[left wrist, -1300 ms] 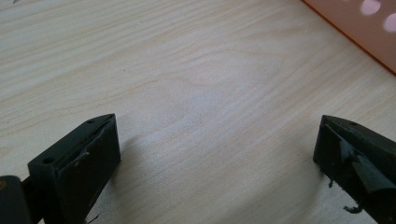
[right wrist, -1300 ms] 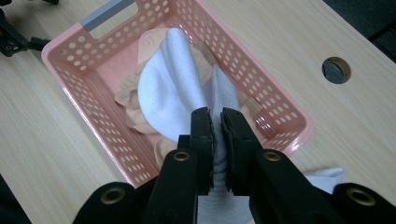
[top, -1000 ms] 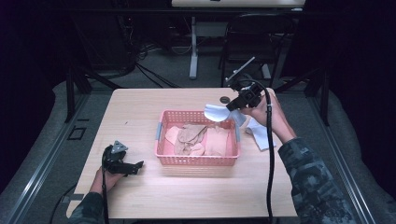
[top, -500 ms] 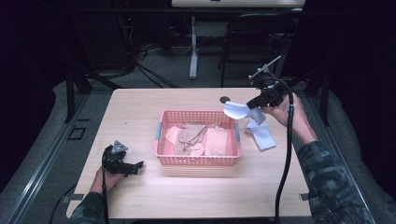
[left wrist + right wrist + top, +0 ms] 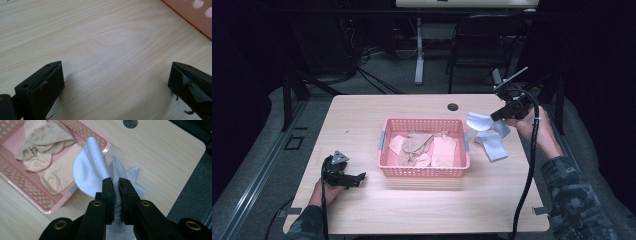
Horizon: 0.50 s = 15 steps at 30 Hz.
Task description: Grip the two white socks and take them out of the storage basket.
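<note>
A pink perforated basket (image 5: 387,134) (image 5: 82,193) stands mid-table and holds several tan and peach cloths (image 5: 419,147) (image 5: 46,136). To its right, my right gripper (image 5: 502,116) (image 5: 116,185) is shut on a pale grey-white cloth (image 5: 479,121) (image 5: 91,167), held just above the table beside the basket's right end. One end of that cloth (image 5: 493,146) trails onto the wood. My left gripper (image 5: 357,177) (image 5: 116,80) rests low at the front left of the table, jaws wide open with bare wood between them.
The light wood table (image 5: 362,115) has a round cable hole (image 5: 453,106) (image 5: 130,123) behind the basket. Its right edge lies close to my right hand. A black chair (image 5: 479,45) and table legs stand on the floor beyond the far edge.
My right gripper has carried the pale cloth rightward from above the basket's back right corner to beside its right end, slightly lower. The left gripper has stayed put.
</note>
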Available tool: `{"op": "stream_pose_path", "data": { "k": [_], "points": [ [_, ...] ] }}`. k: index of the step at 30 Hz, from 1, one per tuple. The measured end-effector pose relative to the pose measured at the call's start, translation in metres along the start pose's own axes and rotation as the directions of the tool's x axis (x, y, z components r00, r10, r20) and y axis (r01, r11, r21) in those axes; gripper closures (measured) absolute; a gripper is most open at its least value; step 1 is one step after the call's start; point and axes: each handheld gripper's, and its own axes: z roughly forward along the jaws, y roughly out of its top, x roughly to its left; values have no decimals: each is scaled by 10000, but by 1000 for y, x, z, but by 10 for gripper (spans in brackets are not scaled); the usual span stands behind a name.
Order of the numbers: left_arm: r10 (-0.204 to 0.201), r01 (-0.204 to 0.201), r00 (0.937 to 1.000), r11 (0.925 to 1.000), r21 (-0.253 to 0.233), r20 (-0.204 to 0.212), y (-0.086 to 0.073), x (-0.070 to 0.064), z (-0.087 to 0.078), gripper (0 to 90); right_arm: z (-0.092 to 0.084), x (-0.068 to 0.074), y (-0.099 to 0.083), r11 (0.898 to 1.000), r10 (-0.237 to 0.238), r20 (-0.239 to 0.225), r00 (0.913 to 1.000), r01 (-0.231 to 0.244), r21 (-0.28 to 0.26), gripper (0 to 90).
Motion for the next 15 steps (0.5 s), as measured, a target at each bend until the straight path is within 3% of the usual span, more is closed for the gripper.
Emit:
{"op": "stream_pose_path", "data": {
  "k": [10,15],
  "points": [
    [-9,9,10000,10000,11,0,0,0,0,4,16,-18,-16,9983,488,168,9987,-493,311,834],
    [-34,34,10000,10000,-8,1,0,0,0,4,33,-24,-25,9954,711,342,9969,-731,622,833]
  ]
}}
